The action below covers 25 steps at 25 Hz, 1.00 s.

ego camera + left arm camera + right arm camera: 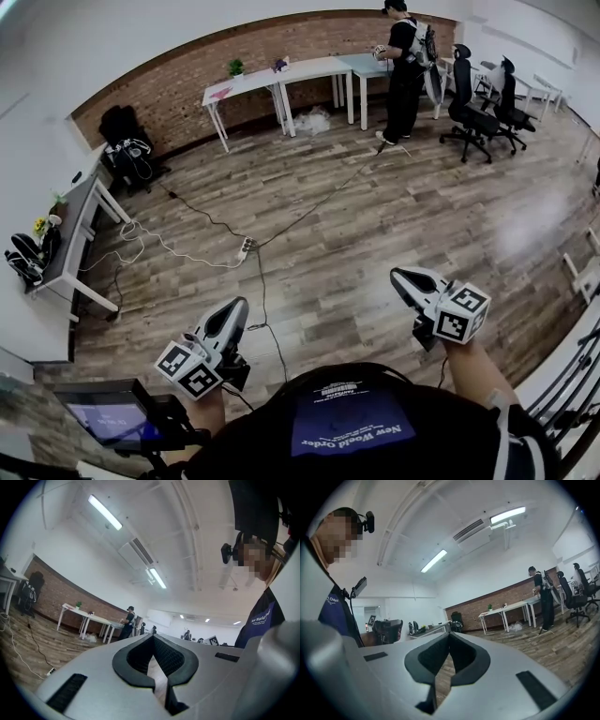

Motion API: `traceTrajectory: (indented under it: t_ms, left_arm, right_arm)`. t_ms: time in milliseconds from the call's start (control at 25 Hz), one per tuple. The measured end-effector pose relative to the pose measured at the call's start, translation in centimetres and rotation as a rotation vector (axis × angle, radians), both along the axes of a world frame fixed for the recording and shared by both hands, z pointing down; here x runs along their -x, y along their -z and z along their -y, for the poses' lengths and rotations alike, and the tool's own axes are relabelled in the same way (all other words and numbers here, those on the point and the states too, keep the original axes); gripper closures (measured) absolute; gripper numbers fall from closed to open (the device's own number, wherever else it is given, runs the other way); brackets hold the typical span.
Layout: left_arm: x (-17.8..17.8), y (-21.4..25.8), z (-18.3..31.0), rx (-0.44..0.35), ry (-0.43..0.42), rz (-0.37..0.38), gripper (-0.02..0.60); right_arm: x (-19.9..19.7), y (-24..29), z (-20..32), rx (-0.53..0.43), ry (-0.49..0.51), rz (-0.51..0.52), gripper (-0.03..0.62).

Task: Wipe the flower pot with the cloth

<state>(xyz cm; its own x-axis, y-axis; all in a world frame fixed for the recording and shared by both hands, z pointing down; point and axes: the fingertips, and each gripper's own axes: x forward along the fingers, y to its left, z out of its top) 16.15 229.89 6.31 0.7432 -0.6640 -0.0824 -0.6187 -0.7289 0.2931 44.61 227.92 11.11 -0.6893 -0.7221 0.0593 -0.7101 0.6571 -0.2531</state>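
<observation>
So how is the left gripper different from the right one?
In the head view the left gripper sits lower in the picture than the right gripper. The left gripper's tip leans toward the picture's right, while the right gripper's tip leans toward its left, so they angle toward each other. Both are shut, with nothing between their jaws.

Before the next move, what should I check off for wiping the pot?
1. Left claw free: ok, shut on nothing.
2. Right claw free: ok, shut on nothing.
3. Cloth in hand: not ok, neither claw holds one.
4. Cloth located: cannot tell.
5. Pot in reach: not ok; a potted plant stands on the far table.
6. Floor path: not ok; a cable and power strip lie across it.
</observation>
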Motion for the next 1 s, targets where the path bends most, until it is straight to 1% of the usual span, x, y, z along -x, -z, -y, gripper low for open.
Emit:
traceTrajectory:
  t_ms: [200, 320, 440, 520, 680, 880, 1000]
  left_arm:
    - [4.4, -0.7, 3.4, -0.008, 0.016, -0.025, 0.586]
    - [8.2, 0.0, 6.5, -0.008, 0.024, -0.033, 0.586]
    - [12.4, 1.1, 9.4, -0.028, 0.038, -0.020, 0.586]
    - [15.2, 1.3, 11.2, -0.037, 0.053, -0.020, 0.586]
    - [19.7, 0.7, 14.6, -0.023, 0.070, -0.030, 0.586]
    - [22.5, 0.2, 18.5, -0.017, 0.076, -0.024, 0.586]
    - [22.9, -0.1, 20.5, -0.011, 0.087, -0.022, 0.586]
  right_arm:
    - [4.6, 0.0, 3.9, -0.013, 0.020, -0.029, 0.599]
    - [8.2, 1.8, 7.0, -0.035, 0.023, -0.040, 0.599]
    - [11.4, 3.2, 10.3, -0.045, 0.014, -0.038, 0.599]
    - [13.5, 3.5, 12.6, -0.046, 0.009, -0.024, 0.599]
    - [18.0, 3.3, 16.5, -0.051, 0.020, -0.016, 0.599]
    - [21.4, 3.1, 20.9, -0.049, 0.034, -0.029, 0.599]
    - [21.6, 2.4, 23.4, -0.036, 0.044, -0.033, 0.599]
